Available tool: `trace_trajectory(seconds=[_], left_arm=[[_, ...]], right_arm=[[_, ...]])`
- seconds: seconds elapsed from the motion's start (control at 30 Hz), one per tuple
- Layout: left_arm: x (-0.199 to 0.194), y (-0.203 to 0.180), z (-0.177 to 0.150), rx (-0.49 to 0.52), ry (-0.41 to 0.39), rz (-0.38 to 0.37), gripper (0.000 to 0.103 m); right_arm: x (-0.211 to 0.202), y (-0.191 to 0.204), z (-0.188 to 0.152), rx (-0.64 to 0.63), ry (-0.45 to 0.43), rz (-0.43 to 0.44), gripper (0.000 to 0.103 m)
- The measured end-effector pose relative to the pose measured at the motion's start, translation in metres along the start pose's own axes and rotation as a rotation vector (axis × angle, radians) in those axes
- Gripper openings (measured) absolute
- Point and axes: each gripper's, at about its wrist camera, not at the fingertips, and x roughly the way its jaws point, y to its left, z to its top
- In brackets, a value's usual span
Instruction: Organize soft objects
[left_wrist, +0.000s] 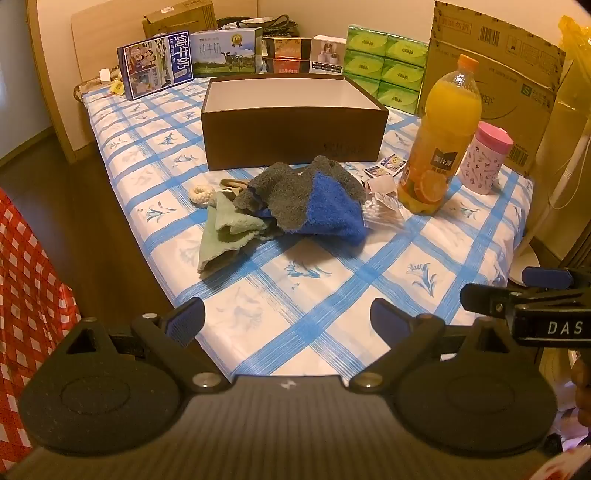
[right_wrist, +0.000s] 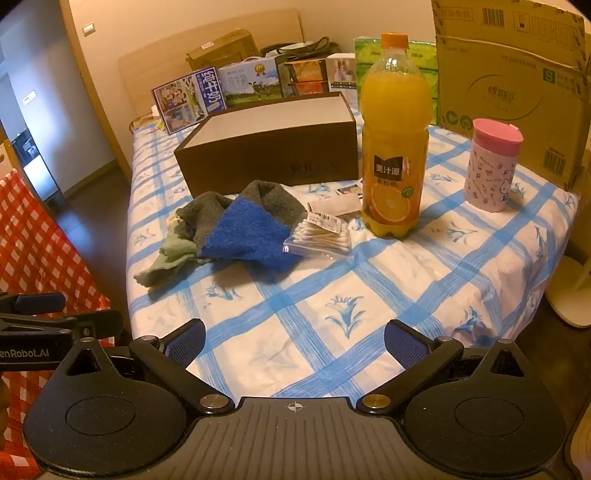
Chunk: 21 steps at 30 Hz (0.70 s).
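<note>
- Blue-grey sock (left_wrist: 314, 199) — light, floppy, heaped on the green cloth (left_wrist: 225, 232); pinch its raised fold.
- Left tool (left_wrist: 286, 317) and right tool (right_wrist: 293, 338) — both spread, empty.

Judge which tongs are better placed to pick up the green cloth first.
Probably the left tongs: open, and the green cloth lies on the pile's left. The right tongs face the cotton swabs side.

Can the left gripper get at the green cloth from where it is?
Probably yes. The left gripper is open and empty, and only bare tablecloth lies between it and the green cloth, whose near edge lies uncovered beside the blue-and-grey sock.
</note>
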Motion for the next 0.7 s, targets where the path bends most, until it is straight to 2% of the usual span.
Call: trace_trajectory(seconds=[0.7], left_arm=[[0.0011, -0.004, -0.0007, -0.001, 0.007, -0.003, 0.096]], right_arm=[[0.0017, -0.0002, 0.0007, 0.001, 0.003, -0.002, 0.103]])
